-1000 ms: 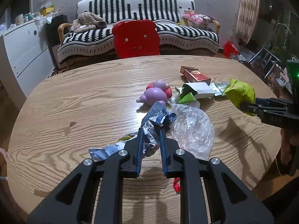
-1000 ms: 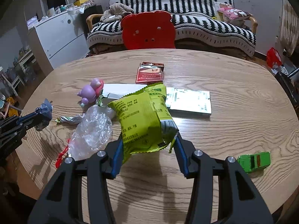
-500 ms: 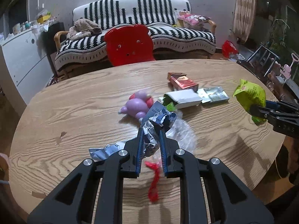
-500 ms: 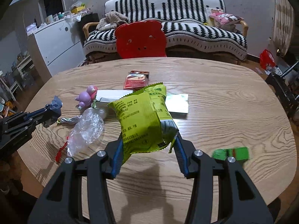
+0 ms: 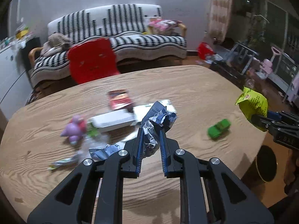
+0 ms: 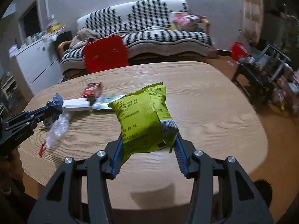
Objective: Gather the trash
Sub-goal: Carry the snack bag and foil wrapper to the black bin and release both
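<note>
My left gripper [image 5: 151,130] is shut on a crumpled blue-and-silver wrapper [image 5: 156,123] and holds it above the oval wooden table [image 5: 186,85]. My right gripper [image 6: 148,136] is shut on a yellow-green snack bag [image 6: 142,119], held above the table's near right part. The snack bag also shows in the left wrist view [image 5: 252,105] at the right edge, and the wrapper shows in the right wrist view [image 6: 56,104] at the left. A clear plastic bag [image 6: 58,128], a red scrap [image 6: 42,147] and a foil wrapper [image 5: 101,150] lie on the table.
On the table lie a purple toy [image 5: 74,128], a white box [image 5: 114,121], a red packet [image 5: 119,99], a silver sheet [image 6: 110,100] and a green toy car [image 5: 218,128]. A red chair [image 5: 91,63] and striped sofa [image 5: 130,37] stand behind. A dark round bin [image 5: 266,166] sits on the floor at right.
Both grippers have risen and swung to the right with their trash. The table items now sit lower and further left in view. The grips have not changed.
</note>
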Demonstrator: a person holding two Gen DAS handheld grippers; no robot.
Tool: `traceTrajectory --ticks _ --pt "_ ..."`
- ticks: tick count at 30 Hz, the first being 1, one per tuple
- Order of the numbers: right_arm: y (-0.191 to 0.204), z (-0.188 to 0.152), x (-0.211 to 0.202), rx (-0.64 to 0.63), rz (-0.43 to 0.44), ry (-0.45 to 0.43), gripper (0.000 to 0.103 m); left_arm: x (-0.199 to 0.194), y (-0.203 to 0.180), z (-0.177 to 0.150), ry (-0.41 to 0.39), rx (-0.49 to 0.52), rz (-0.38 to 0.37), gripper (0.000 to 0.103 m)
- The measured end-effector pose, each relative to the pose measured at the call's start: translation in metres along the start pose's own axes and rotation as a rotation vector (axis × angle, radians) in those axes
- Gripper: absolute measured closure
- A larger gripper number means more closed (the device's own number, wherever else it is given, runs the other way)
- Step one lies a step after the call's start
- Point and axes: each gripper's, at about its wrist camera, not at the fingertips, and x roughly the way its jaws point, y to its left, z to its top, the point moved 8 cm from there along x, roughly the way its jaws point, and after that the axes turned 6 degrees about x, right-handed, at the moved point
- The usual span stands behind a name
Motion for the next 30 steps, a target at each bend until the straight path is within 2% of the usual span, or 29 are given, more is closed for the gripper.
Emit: traceTrajectory --ticks 11,14,16,23,26,30 --pt "-0.139 -0.035 -0.057 0.158 -0.146 -0.034 0.055 0.025 -0.156 0.016 -0.005 0.093 -0.198 0.087" --pt "-0.186 -0.055 -0.075 0.223 -0.190 -0.026 0.055 0.029 -0.199 0.014 -0.002 0.117 -0.260 0.087" --pt "-0.213 -0.070 -0.086 0.262 -0.220 -0.019 0.055 0.030 -0.241 0.011 0.005 0.150 -0.327 0.087" --pt "-0.310 -0.130 -0.126 0.458 -0.321 0.032 0.055 0.042 -0.377 -0.027 0.088 0.260 -0.524 0.087" --pt "-0.344 -0.154 -0.137 0.529 -0.363 0.054 0.055 0.048 -0.419 -0.044 0.130 0.294 -0.592 0.087" --pt "-0.374 -0.175 -0.143 0.607 -0.375 0.081 0.055 0.057 -0.466 -0.067 0.182 0.328 -0.661 0.087"
